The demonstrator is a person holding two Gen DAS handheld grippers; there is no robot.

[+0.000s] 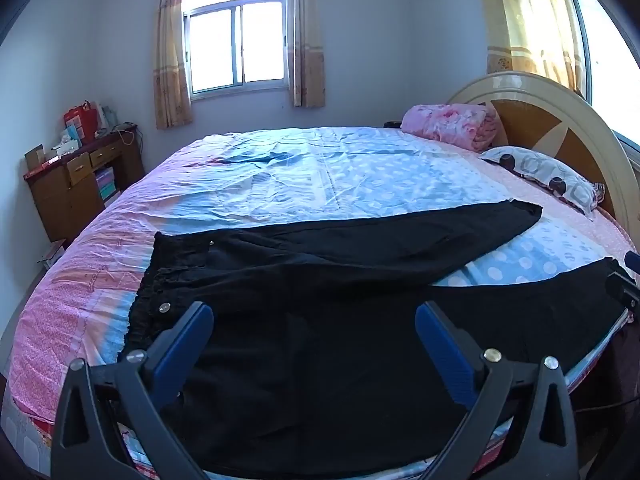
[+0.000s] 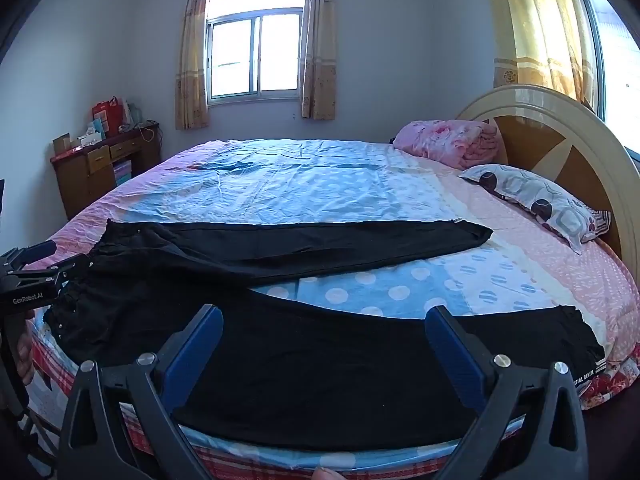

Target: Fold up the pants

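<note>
the black cotton pants (image 2: pixel 280 344) are laid flat along the near edge of the pink and blue patterned bedsheet (image 2: pixel 320 184), legs spread in a v, presumably so that one leg can be brought over the other. the left gripper (image 1: pixel 314 324) is held over the waistband end and the right gripper (image 2: pixel 324 328) over the near leg; both sets of jaws are spread wide, with nothing gripped. no fold is yet made.
</note>
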